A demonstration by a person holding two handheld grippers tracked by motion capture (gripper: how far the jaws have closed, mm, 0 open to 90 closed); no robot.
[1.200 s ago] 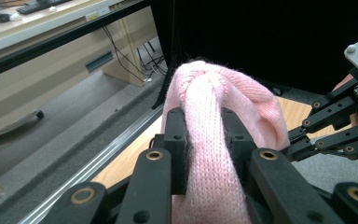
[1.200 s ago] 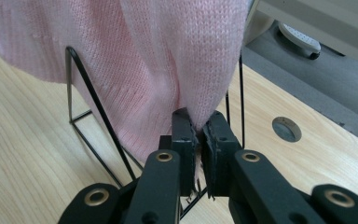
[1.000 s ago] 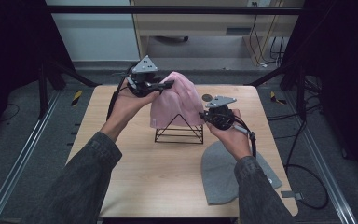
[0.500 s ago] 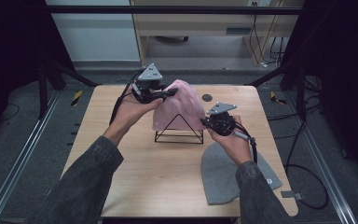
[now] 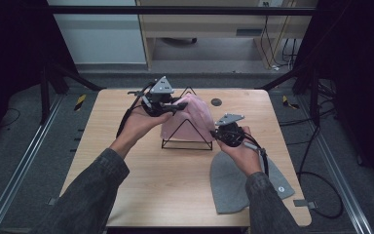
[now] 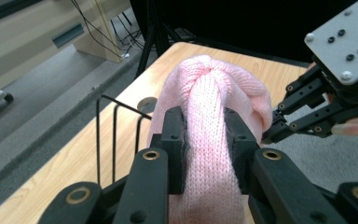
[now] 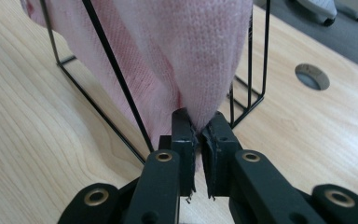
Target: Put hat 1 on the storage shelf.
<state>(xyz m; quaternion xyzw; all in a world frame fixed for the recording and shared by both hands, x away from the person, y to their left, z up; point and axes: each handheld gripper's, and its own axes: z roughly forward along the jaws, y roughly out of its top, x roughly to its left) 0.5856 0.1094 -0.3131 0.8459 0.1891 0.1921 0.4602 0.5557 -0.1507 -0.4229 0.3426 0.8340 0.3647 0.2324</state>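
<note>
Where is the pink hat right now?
In the high view the pink hat sits near the table's middle, draped over the black wire rack, pinched between the left hand-held gripper and the right hand-held gripper. The grey hat lies nearer the person.

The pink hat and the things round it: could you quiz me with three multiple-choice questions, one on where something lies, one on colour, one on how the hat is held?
1. Where does the grey hat lie?
A. flat on the table, by the person's right arm
B. on the wire rack
C. on the floor

2. What colour is the wire rack?
A. white
B. black
C. red

3. How is the pink hat held?
A. by one gripper
B. by neither
C. by both

Answers: 1 A, it lies flat there. 2 B, black wire. 3 C, the left gripper and the right gripper both pinch its knit.
</note>
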